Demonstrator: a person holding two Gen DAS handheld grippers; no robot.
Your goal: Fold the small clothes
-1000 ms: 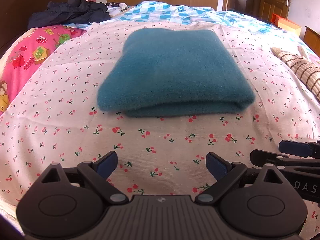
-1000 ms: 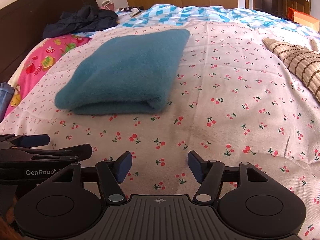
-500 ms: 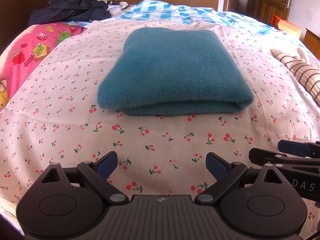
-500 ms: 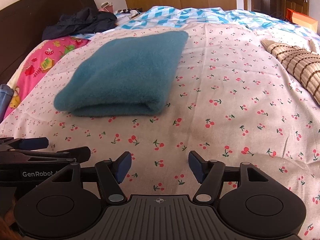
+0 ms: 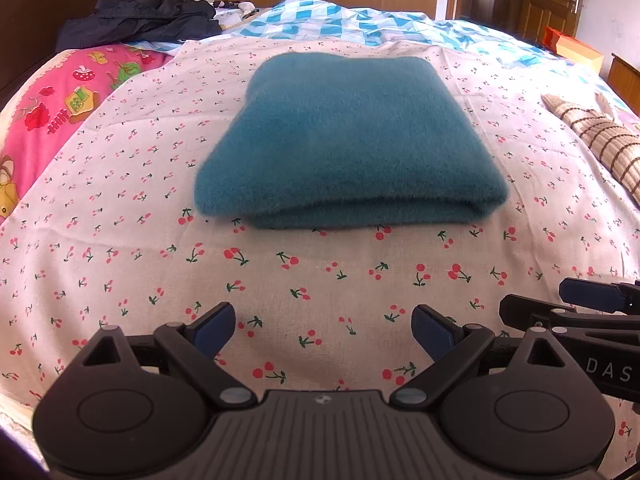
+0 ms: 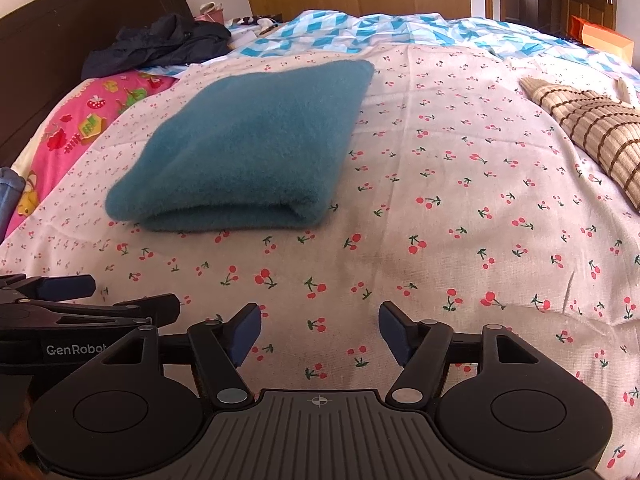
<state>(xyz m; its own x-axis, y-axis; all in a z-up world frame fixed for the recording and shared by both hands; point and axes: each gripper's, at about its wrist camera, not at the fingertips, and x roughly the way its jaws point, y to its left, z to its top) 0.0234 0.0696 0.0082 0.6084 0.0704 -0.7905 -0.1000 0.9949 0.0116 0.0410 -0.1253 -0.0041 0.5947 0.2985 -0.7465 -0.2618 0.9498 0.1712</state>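
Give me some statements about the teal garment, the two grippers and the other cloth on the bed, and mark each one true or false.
1. The teal garment lies folded on the cherry-print sheet. True.
2. The left gripper is clamped on the teal garment. False: it is open, with only sheet between its fingers.
3. The right gripper holds nothing. True; its jaws are opening.
4. A brown striped cloth lies on top of the teal garment. False: it lies apart, toward the right edge.
5. A dark garment is heaped near the headboard. True.
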